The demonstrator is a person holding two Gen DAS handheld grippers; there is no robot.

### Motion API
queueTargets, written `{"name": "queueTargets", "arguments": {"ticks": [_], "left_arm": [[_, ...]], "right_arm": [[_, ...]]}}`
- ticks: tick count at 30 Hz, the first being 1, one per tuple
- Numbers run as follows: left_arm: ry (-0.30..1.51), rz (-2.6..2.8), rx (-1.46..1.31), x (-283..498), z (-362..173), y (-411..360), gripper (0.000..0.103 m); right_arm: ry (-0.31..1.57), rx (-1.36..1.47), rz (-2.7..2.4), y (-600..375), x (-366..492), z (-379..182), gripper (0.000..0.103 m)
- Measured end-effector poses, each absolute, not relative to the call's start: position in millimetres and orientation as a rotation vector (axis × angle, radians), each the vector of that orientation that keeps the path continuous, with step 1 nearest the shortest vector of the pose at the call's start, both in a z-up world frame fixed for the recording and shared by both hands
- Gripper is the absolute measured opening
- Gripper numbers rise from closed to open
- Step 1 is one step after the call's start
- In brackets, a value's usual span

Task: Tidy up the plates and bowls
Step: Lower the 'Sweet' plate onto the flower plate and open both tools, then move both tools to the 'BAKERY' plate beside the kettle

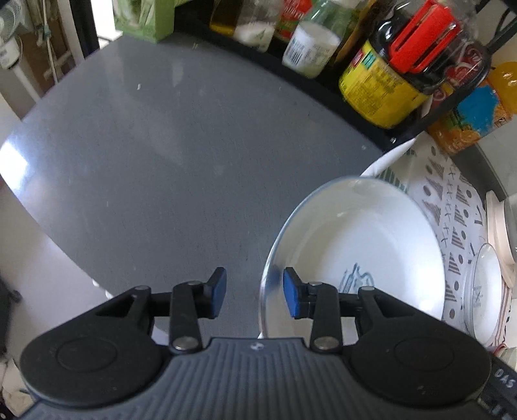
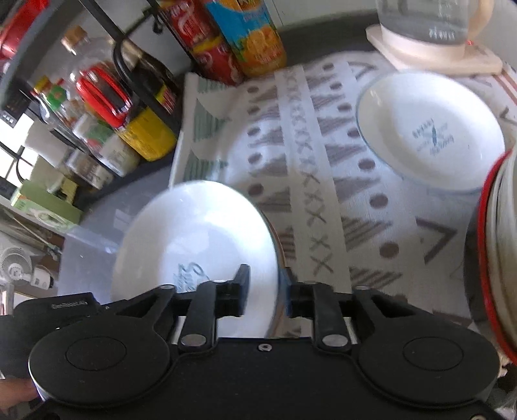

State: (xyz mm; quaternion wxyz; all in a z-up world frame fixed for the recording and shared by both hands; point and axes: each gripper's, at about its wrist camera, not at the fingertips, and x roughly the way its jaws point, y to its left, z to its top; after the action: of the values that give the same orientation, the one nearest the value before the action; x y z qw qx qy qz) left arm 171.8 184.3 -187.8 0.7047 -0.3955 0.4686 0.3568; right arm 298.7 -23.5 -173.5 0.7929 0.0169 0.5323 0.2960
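The white plate lies partly on the grey table, partly on the patterned cloth; the left gripper straddles its near rim, jaws narrowly parted, pads not pressing; the right gripper straddles the opposite rim, jaws likewise slightly apart, grip loose; a bowl sits upright on the cloth, well apart from the plate

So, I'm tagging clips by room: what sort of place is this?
Most likely a home kitchen counter: a rack of sauce bottles and jars, a patterned dish mat holding a white bowl, and a glass kettle.
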Motion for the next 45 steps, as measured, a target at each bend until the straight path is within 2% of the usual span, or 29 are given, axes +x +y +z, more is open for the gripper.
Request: {"name": "queueTargets", "arguments": {"ticks": [4, 14, 17, 18, 23, 40, 43, 45], "left_arm": [[1.006, 0.767, -0.856, 185, -168, 185, 0.037], [0.960, 0.682, -0.831, 219, -141, 168, 0.057], [0.962, 0.669, -0.838, 230, -140, 164, 0.063], [0.962, 0.664, -0.839, 233, -140, 162, 0.066], [0.962, 0.623, -0.829, 253, -136, 154, 0.070], [1.017, 0.436, -0.771, 341, -144, 118, 0.070], [1.038, 0.402, -0.755, 358, -150, 108, 0.070], [1.051, 0.374, -0.748, 368, -156, 101, 0.070]], "right_arm": [[1.086, 0.039, 0.649, -24, 308, -152, 0.046], [0.990, 0.041, 0.631, -32, 331, -115, 0.064], [0.966, 0.041, 0.612, -35, 337, -109, 0.078], [0.960, 0.043, 0.597, -37, 341, -106, 0.079], [0.951, 0.069, 0.544, -51, 359, -100, 0.079], [0.977, 0.152, 0.287, -129, 430, -112, 0.079], [0.977, 0.147, 0.263, -139, 439, -116, 0.076], [0.988, 0.150, 0.249, -146, 447, -121, 0.070]]}}
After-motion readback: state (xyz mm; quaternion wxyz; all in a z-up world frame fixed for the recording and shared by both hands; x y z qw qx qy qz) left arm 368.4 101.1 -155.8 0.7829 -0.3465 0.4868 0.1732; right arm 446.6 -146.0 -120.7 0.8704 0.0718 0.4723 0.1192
